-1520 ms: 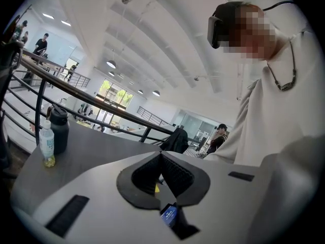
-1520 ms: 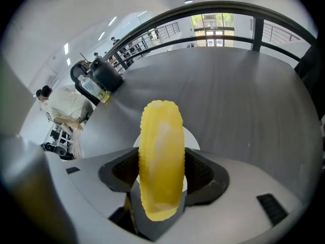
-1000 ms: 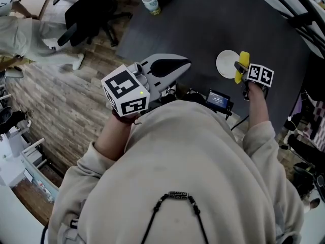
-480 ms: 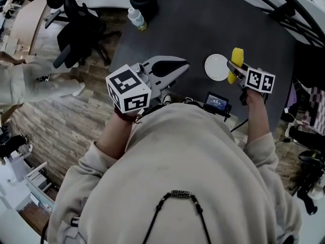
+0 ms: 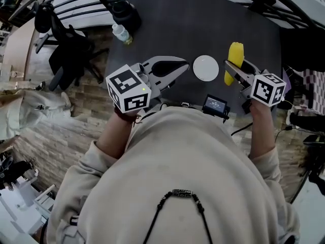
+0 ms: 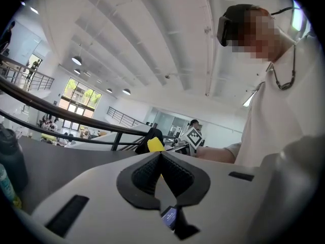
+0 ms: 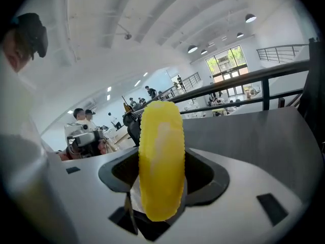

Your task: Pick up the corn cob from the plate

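Yellow corn cob (image 5: 234, 55) upper right of the head view, just right of the white plate (image 5: 205, 68), pinched between the 2 jaws of the right gripper (image 5: 238, 69), left gripper (image 5: 184, 67) centre-left, jaws pressed together on nothing, black-and-white square markers on both cubes, dark table (image 5: 203, 19).

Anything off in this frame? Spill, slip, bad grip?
Nothing stands out. The right gripper is closed on the corn cob, held clear of the white plate. The plate lies flat and empty on the dark table. The left gripper is shut with nothing in it.
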A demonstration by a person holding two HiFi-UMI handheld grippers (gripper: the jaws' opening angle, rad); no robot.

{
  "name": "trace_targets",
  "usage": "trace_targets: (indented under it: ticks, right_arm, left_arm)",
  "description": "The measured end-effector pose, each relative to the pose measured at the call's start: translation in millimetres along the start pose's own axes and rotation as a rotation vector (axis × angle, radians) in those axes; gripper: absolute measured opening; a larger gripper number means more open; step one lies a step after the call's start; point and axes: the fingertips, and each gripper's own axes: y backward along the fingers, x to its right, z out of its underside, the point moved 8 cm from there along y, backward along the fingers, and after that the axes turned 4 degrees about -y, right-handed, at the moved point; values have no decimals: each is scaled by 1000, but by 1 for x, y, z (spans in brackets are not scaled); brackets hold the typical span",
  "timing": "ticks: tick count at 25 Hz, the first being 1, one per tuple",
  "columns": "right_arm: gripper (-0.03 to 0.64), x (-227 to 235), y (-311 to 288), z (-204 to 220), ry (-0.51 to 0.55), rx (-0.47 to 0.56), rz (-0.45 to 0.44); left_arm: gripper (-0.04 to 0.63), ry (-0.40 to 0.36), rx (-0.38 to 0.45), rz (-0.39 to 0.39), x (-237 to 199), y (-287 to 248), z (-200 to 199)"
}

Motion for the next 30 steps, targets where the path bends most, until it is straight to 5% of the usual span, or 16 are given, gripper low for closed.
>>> trace_targets:
  ticks: [19,30]
  right_arm:
    - [264,-58,51,-20,57,207,-40]
    - [264,-62,44,-18,22,230,-88]
  left_arm:
    - [2,-97,37,94,7,-20,-29]
    - [2,-74,32,82,4,-13,-22]
